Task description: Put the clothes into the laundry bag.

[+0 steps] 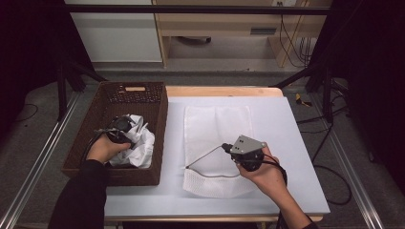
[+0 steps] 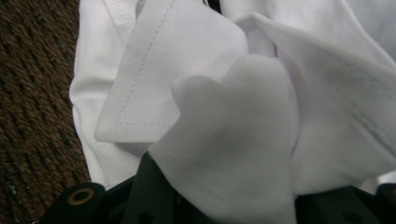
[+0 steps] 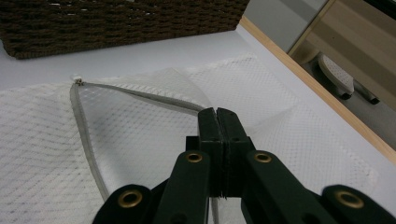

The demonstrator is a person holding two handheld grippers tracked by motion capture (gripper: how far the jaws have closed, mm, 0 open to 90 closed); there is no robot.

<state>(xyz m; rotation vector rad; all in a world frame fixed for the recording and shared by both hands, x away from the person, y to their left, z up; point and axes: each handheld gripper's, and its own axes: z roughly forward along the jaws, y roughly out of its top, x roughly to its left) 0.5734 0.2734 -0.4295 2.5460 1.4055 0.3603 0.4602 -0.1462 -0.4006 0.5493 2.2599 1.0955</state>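
A white garment lies crumpled in a brown wicker basket at the table's left. My left gripper reaches down into that basket. In the left gripper view a thick fold of the garment bunches up from between the black jaws, which press on it. A white mesh laundry bag lies flat in the middle of the table. My right gripper is shut on the upper edge of the bag's mouth, holding it raised. The grey zipper outlines the gaping mouth ahead of the right gripper.
The bag rests on a pale board covering the table top. The wooden table edge runs close behind the bag. Black frame posts and floor cables stand at the right. Metal rails flank both sides.
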